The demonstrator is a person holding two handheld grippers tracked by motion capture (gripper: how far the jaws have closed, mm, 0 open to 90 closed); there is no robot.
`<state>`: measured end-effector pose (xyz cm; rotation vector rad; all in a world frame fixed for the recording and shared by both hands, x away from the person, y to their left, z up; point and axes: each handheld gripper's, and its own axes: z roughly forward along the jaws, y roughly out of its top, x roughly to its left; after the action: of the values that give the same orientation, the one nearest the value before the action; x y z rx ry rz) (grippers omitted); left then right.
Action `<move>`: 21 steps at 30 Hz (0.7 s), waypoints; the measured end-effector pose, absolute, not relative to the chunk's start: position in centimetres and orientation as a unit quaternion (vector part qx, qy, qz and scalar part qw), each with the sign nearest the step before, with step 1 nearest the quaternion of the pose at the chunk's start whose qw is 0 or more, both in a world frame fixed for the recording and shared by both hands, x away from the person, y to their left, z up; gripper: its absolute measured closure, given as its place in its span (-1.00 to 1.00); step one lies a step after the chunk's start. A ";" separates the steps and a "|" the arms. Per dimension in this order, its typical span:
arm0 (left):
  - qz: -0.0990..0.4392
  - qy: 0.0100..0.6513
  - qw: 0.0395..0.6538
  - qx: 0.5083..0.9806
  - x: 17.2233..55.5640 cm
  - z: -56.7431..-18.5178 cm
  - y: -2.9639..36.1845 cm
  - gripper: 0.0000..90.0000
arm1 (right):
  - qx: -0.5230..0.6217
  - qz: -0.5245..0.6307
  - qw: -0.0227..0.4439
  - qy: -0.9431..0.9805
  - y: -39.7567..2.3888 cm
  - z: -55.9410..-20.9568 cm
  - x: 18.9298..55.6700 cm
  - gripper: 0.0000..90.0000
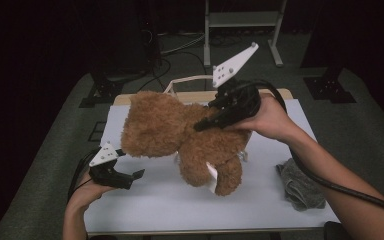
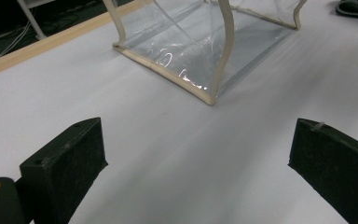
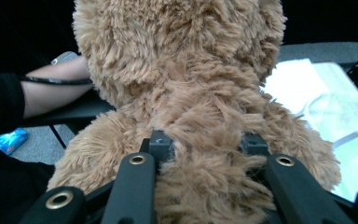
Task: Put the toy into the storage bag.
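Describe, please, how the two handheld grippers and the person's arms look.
Both the left gripper and the right gripper are black, with two blocky, flat-faced jaws and brass-coloured rivets at the linkages. Each carries a pale grey three-cornered plate dotted with small holes on top, and a thick black cable trails from each. The forearms are bare, with no sleeves showing over the table.

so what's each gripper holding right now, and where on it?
Right gripper is clamped on the brown plush teddy bear, pinching the fur of its back below the head. Left gripper is open and holds nothing.
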<state>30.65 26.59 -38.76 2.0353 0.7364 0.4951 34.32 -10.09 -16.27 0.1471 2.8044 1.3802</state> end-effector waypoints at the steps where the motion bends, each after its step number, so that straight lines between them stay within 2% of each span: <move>1: 0.199 0.298 0.445 0.820 30.6 -38.8 26.6 -0.93 | 0.047 0.442 0.006 0.896 -9.8 -15.2 34.5 0.46; 8: 0.200 0.297 0.446 0.820 30.6 -38.7 26.7 -0.93 | 0.054 0.431 0.019 0.901 -8.7 -11.7 35.8 0.46; 21: 0.202 0.302 0.451 0.815 30.6 -38.6 27.0 -0.94 | 0.083 0.415 0.040 0.905 -7.2 -8.9 40.8 0.46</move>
<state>30.56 27.05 -38.63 2.0154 0.7462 0.4983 40.83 -7.25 -8.85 0.2537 2.7730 1.2719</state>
